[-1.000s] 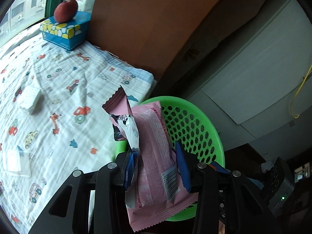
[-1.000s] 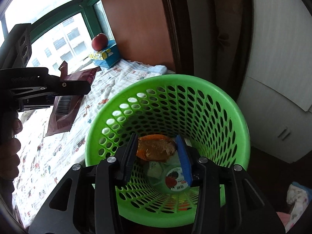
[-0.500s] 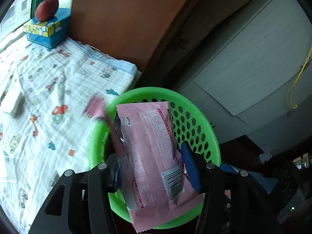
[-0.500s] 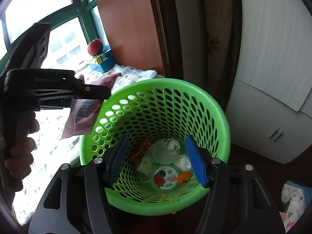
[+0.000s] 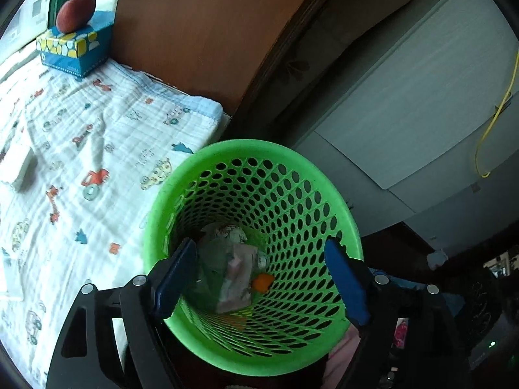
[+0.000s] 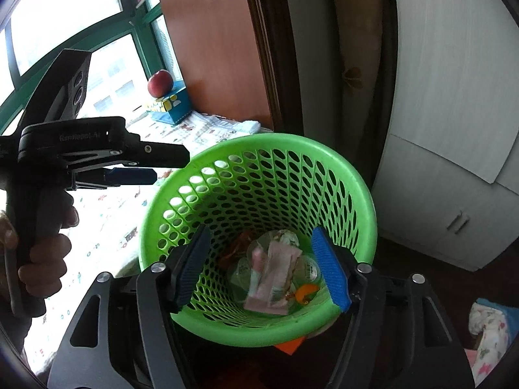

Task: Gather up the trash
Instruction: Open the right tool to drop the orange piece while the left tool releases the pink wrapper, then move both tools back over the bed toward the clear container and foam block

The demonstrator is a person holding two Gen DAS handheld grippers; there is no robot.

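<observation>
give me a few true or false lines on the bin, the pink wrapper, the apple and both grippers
1. The pink wrapper lies inside the green basket. True.
2. The left gripper grips the wrapper. False: its jaws have just been opening and nothing is between them.
3. The apple sits on a blue box. True.
4. The right gripper is clamped on an orange peel. False: it is open and empty above the basket.
</observation>
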